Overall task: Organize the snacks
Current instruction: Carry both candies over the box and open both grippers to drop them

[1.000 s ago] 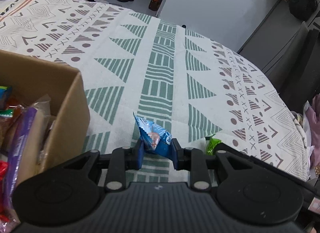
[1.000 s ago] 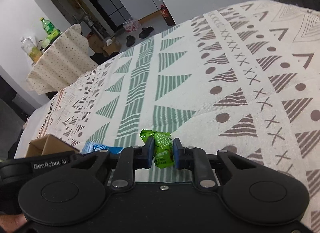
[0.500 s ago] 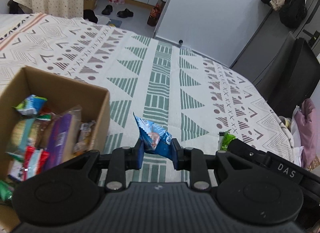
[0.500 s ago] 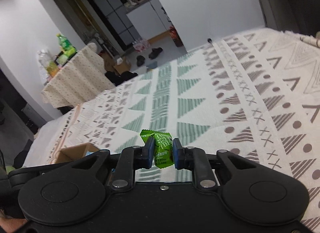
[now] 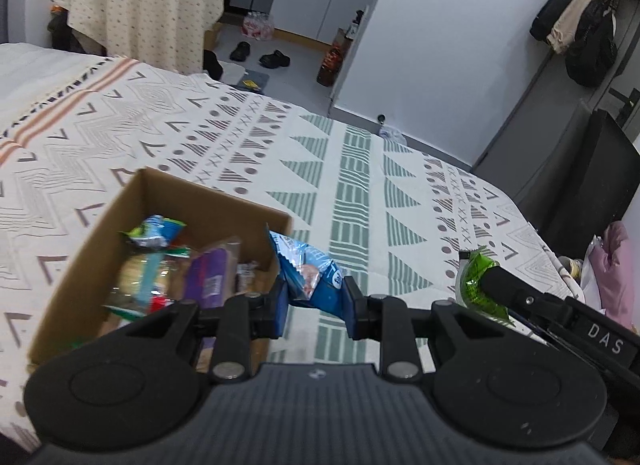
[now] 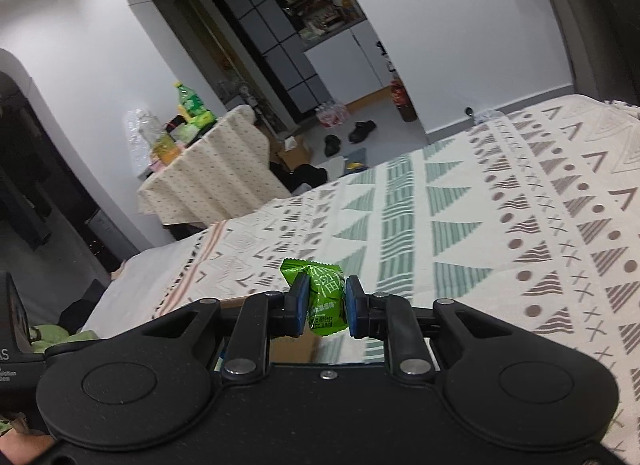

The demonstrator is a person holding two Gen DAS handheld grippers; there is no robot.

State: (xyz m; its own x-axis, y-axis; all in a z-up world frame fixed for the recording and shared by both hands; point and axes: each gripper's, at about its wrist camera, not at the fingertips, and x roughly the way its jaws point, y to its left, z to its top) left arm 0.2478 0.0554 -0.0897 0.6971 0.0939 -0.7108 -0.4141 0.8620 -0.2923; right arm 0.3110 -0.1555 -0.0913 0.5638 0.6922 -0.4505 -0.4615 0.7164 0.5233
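My left gripper [image 5: 316,307] is shut on a blue snack packet [image 5: 308,271] and holds it in the air by the right front corner of an open cardboard box [image 5: 120,201]. The box holds several wrapped snacks [image 5: 172,269]. My right gripper [image 6: 323,307] is shut on a small green snack packet [image 6: 324,293], held above the patterned cloth [image 6: 480,225]. The green packet also shows in the left wrist view [image 5: 476,285], to the right of the blue one. A strip of the box edge [image 6: 296,345] shows below the right gripper.
The box stands on a bed or table covered with a cream cloth with green and brown patterns [image 5: 360,185]. A small table with bottles [image 6: 200,169] stands beyond on the floor. Shoes [image 5: 264,55] lie on the floor. A dark chair [image 5: 588,185] stands at the right.
Both grippers have risen and moved left with their packets. The box has come fully into the left wrist view, and more of the room shows in both views.
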